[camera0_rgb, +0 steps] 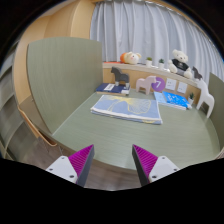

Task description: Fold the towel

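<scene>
Grey towel beyond parted fingers

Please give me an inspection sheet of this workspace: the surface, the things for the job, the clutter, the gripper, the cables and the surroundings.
Surface: greenish table, bare just ahead of the fingers.
Job's things: folded towel lying flat on the table, beyond the fingers, untouched.
Clutter: blue items and a dark book behind the towel.
Gripper: gripper open, holding nothing, magenta pads facing inward.
Cables: nothing seen.
Surroundings: shelf with small figures, curtain behind, white chair at the side.
</scene>
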